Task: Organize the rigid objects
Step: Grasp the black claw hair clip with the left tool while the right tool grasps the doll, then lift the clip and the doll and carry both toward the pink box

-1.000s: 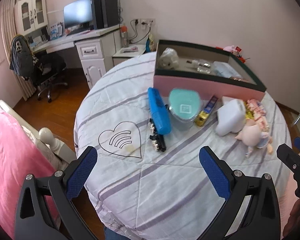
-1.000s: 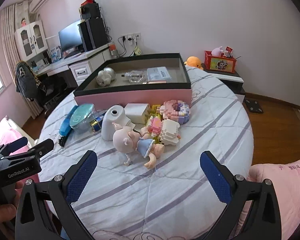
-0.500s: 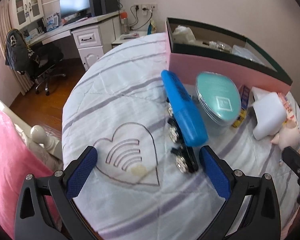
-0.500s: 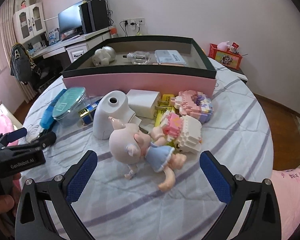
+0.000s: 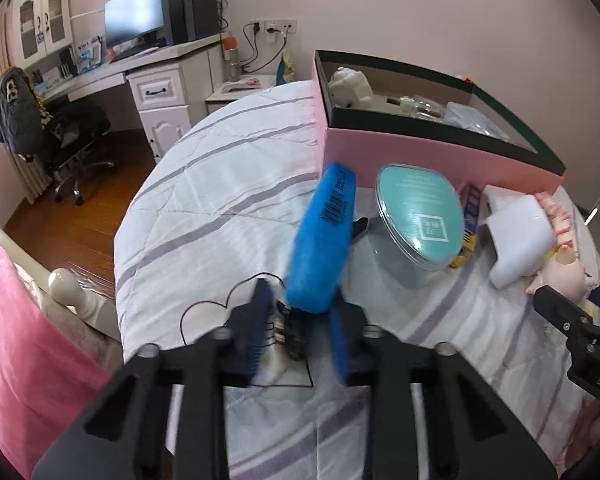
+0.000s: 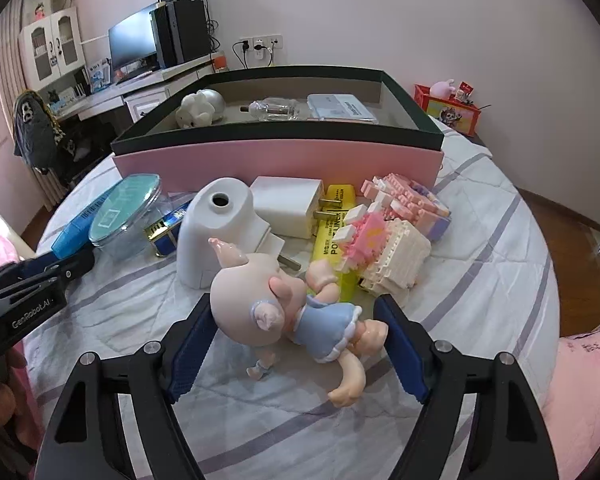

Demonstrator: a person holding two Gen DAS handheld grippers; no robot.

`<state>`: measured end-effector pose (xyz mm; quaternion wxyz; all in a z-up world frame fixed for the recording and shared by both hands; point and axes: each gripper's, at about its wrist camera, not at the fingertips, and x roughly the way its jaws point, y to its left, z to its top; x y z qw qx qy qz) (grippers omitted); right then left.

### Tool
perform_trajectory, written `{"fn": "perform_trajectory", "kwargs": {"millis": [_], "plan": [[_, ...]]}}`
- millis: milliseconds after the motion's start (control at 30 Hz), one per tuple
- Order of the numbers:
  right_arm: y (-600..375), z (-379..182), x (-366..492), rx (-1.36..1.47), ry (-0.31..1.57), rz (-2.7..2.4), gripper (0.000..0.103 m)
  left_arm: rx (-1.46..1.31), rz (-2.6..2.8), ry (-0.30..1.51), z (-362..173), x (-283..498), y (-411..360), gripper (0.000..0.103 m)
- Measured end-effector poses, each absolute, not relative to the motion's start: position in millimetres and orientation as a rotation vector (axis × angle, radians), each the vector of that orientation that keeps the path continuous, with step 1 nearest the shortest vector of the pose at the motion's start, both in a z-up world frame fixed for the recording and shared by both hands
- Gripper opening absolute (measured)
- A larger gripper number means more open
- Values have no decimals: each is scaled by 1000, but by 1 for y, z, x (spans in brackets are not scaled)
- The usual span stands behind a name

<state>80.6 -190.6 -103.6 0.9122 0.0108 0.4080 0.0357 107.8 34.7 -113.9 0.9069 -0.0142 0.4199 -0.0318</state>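
My left gripper (image 5: 300, 332) is shut on the near end of a blue toy skateboard (image 5: 324, 240), which tilts up off the bedcover; it also shows in the right wrist view (image 6: 74, 228). My right gripper (image 6: 296, 344) is half closed around a pig doll in a blue dress (image 6: 280, 304); its pads stand just beside the doll and contact is unclear. Behind both stands an open pink box with a dark rim (image 5: 420, 152), also in the right wrist view (image 6: 276, 156), holding a white figure (image 6: 198, 110), a glass bottle (image 6: 274, 110) and a flat packet (image 6: 340, 108).
On the round striped cover (image 6: 480, 240) lie a clear tub with a teal lid (image 5: 418, 220), a white humidifier (image 6: 216, 228), a white plug (image 6: 288, 204), a yellow highlighter (image 6: 334, 236) and pink-white brick models (image 6: 396, 232). A desk and chair (image 5: 72, 128) stand far left.
My left gripper moved forward and closed on the blue skateboard, lifting its near end. My right gripper moved down over the pig doll and narrowed around it.
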Motion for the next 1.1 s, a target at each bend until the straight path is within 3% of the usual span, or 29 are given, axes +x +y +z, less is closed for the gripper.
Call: {"fn": "perform_trajectory", "kwargs": {"millis": [800,1067,1100], "plan": [[-184,-109,83,56,852,137,80,-92,-140,877,-111,110,33,18],[-194,-97,59,85,833,165,80,-174,-210,857,-87,80,38,18],[-195,-95,57,89,829,166,80,-171,-218,851,-84,77,36,13]]}}
